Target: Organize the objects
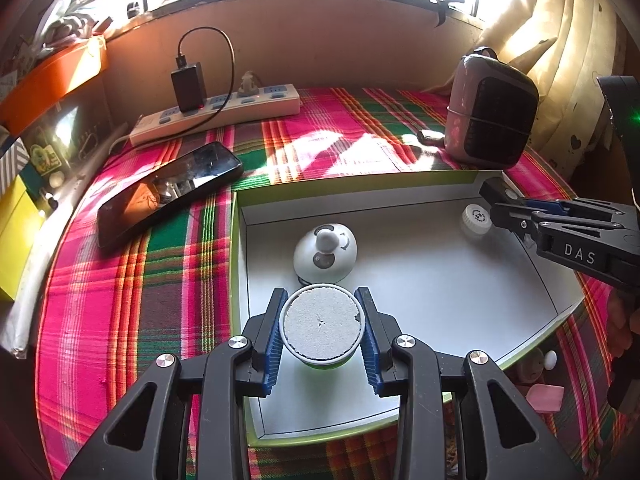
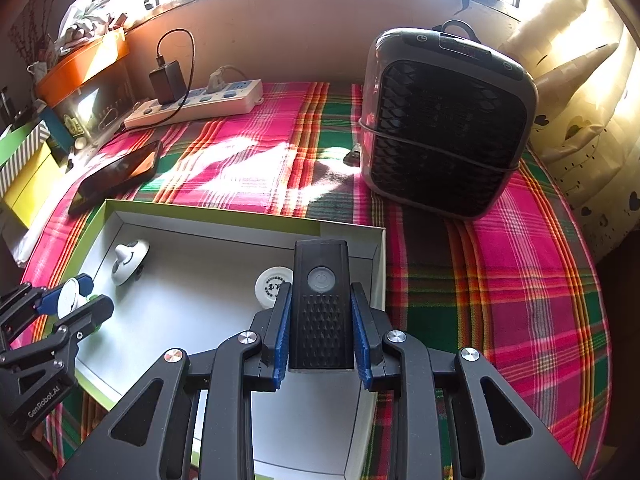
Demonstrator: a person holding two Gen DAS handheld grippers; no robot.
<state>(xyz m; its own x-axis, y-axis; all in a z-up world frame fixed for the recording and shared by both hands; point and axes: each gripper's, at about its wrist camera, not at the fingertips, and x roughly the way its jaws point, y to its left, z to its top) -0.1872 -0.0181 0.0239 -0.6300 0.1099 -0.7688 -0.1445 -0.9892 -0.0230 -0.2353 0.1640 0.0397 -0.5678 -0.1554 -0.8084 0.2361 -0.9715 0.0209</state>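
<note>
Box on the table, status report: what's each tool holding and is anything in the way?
Left tool shut on small pot. Right tool shut on black remote. Both over box. Dome gadget and white cap already inside.

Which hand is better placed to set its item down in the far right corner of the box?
Right. Its hand-held gripper holds the black remote by that corner of the box; the left holds a round container near the opposite wall.

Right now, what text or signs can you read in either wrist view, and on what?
"DAS": right gripper body, left wrist view.
"GenRobot.AI": left gripper body, right wrist view.
Power symbol: button on the black remote-like device.
Print on the white round cap: too small to read.
Stickers on the boxes at the left edge: blurred.
</note>
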